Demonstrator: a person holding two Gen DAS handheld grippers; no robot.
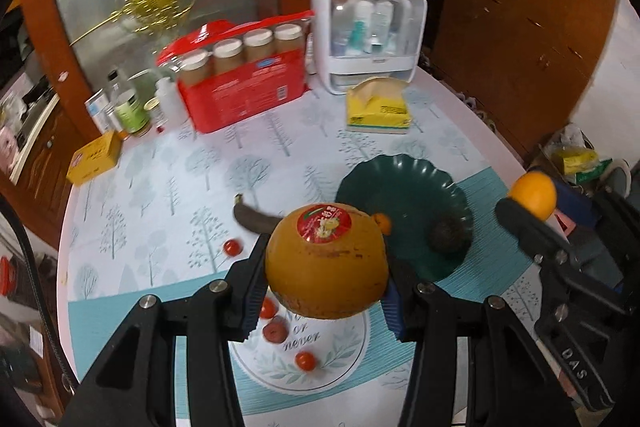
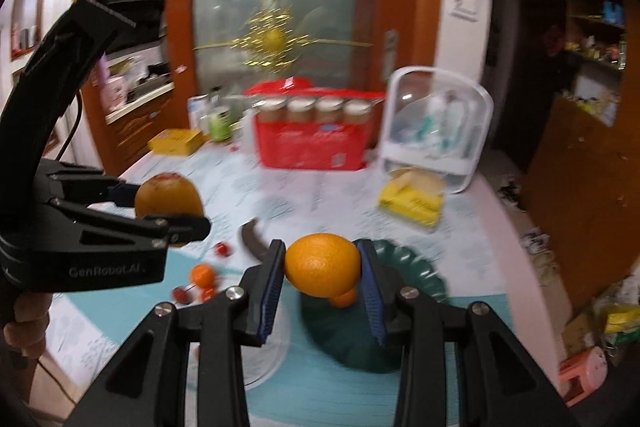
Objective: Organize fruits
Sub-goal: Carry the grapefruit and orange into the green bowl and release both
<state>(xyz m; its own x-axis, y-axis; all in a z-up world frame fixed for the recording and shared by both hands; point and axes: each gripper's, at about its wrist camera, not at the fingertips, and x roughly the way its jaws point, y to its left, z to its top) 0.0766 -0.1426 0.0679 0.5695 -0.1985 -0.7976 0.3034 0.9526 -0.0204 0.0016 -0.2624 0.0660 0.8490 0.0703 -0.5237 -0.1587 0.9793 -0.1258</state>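
In the left wrist view, the left gripper (image 1: 326, 269) clamps a round brownish-yellow fruit (image 1: 326, 263) with a red sticker, at lower centre above the table (image 1: 168, 183). The scalloped green plate (image 1: 400, 195) sits at centre right, near the table edge.

In the right wrist view, the right gripper (image 2: 322, 267) grasps a smooth orange (image 2: 322, 263) between blue pads, above the plate. "GenRobot.AI" is readable at left.

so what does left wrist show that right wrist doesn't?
Left wrist only: red sticker atop the big tan round fruit, and a dark lump in the green scalloped plate.

Right wrist only: the person's hand under the left gripper.

Both: right gripper clamping the orange, dark banana, red jar box.
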